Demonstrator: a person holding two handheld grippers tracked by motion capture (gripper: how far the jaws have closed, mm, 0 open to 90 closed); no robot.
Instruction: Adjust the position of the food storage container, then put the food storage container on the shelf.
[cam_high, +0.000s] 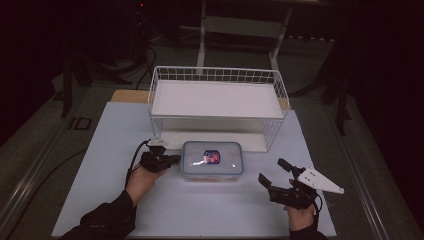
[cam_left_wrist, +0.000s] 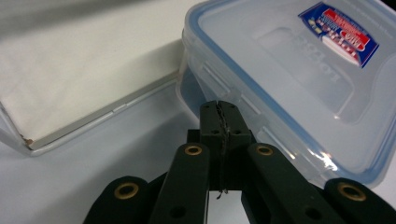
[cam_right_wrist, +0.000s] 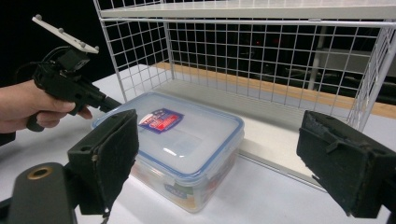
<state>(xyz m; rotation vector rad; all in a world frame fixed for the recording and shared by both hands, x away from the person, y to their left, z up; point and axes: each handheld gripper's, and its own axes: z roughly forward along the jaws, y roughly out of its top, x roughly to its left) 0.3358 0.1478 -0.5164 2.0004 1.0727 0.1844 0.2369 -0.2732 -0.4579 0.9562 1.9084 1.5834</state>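
While the lidded container (cam_high: 212, 160) rests on the table (cam_high: 115, 150) just in front of the wire rack (cam_high: 218, 95), no lift is yet made. The left gripper (cam_left_wrist: 219, 116) is clenched empty against its left-side latch; the right gripper (cam_high: 272, 175) is held spread wide, apart.

A white table (cam_high: 115, 200) takes up the middle and lower part of the high view. On it, at centre, lies a clear lidded container (cam_high: 212, 160) with a blue seal; just above it stands a white wire rack (cam_high: 218, 107) with a flat shelf
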